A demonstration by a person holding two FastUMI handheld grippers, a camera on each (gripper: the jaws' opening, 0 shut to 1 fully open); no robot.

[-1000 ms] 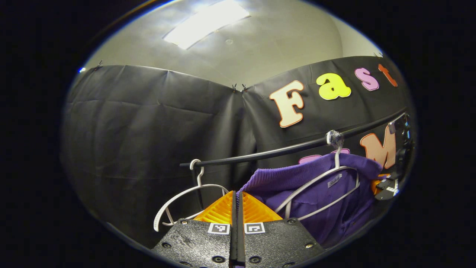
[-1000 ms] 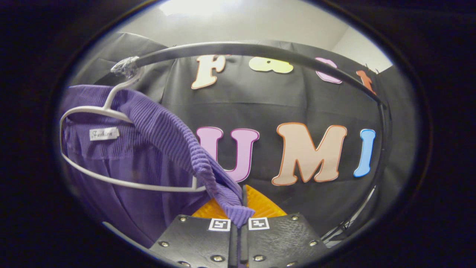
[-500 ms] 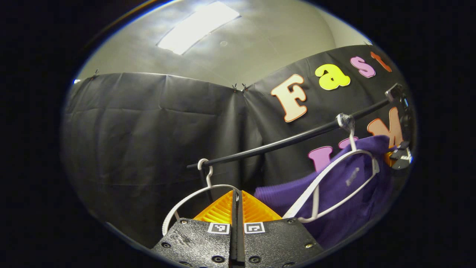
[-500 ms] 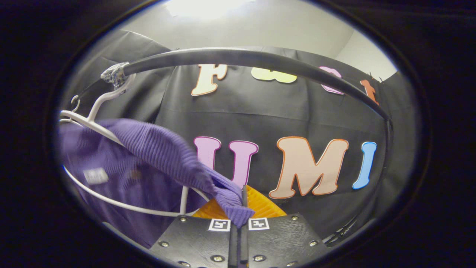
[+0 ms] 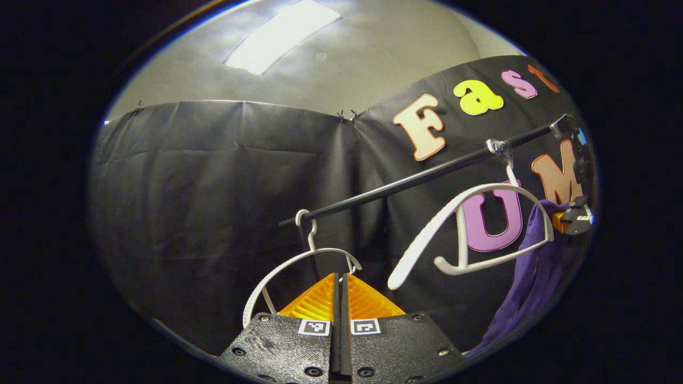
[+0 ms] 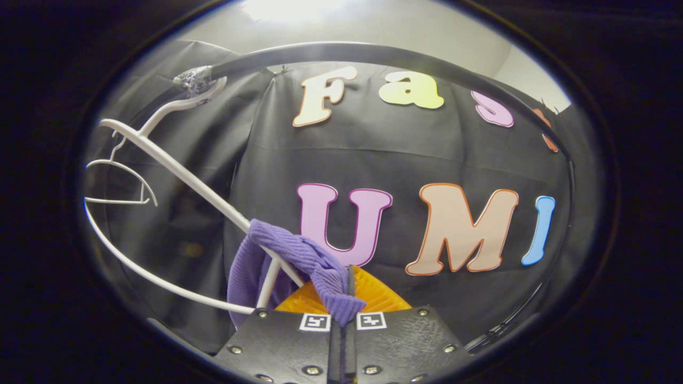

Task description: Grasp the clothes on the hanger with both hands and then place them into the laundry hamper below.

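A: Right gripper (image 6: 341,304) is clamped on the purple top (image 6: 299,261), a fold of knit caught between both fingers. The cloth drapes over the end of the white hanger (image 6: 176,170), so one shoulder looks hooked on it.

B: From the left gripper view, the top (image 5: 533,277) hangs low at the far right, off most of the hanger (image 5: 469,213), which dangles tilted from the rail (image 5: 416,178). And the left gripper (image 5: 341,298)?

A: Fingers pressed together. I see no cloth between them from here, so whether it holds any of the top, I can't tell.

B: Then I'd say the right one carries the load. How to finish this cleanly?

A: My call: draw the cloth along the hanger arm and off its tip, not straight down. A downward yank would likely drag the hanger or tip it off the rail. Keep the pinch firm; knit stretches and can creep out of a grip.

B: There's a spare hanger (image 5: 299,266) right by the left gripper.

A: Steer clear of it. Once the top is free, lower both hands together. The hamper isn't in sight, so look down for it before letting go.
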